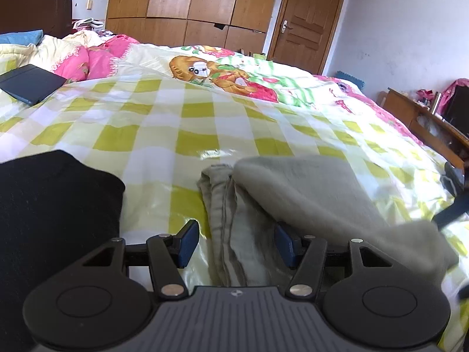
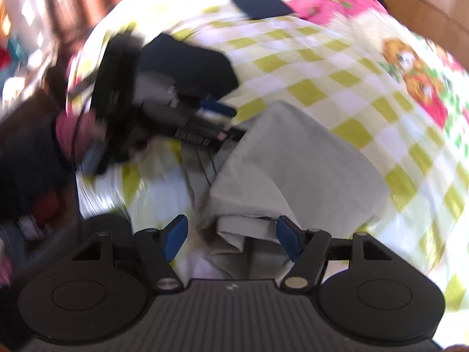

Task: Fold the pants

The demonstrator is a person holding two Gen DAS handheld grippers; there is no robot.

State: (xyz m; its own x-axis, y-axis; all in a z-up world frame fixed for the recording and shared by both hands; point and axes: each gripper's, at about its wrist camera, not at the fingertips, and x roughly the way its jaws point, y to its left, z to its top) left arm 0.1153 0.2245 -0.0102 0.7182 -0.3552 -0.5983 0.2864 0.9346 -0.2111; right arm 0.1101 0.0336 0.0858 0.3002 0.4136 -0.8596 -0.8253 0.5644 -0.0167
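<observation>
Grey pants (image 1: 296, 205) are seen folded on the checked bedspread (image 1: 152, 123), lower centre. Wooden wardrobe (image 1: 190, 3) is noted at top. Left gripper (image 1: 237, 243) and right gripper (image 2: 231, 239) are held apart, pads clear of the cloth.

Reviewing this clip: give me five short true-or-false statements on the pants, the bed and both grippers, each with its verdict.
1. The grey pants lie on a bedspread checked in yellow-green and white. True.
2. The left gripper is clamped shut on the pants. False: its jaws stand apart, with cloth lying between them.
3. A dark flat rectangular object lies on the bed, away from the pants. True.
4. The right gripper is fully shut. False: its jaws stand apart above the cloth.
5. The pants lie spread out flat in a single layer. False: one part is folded over another.
</observation>
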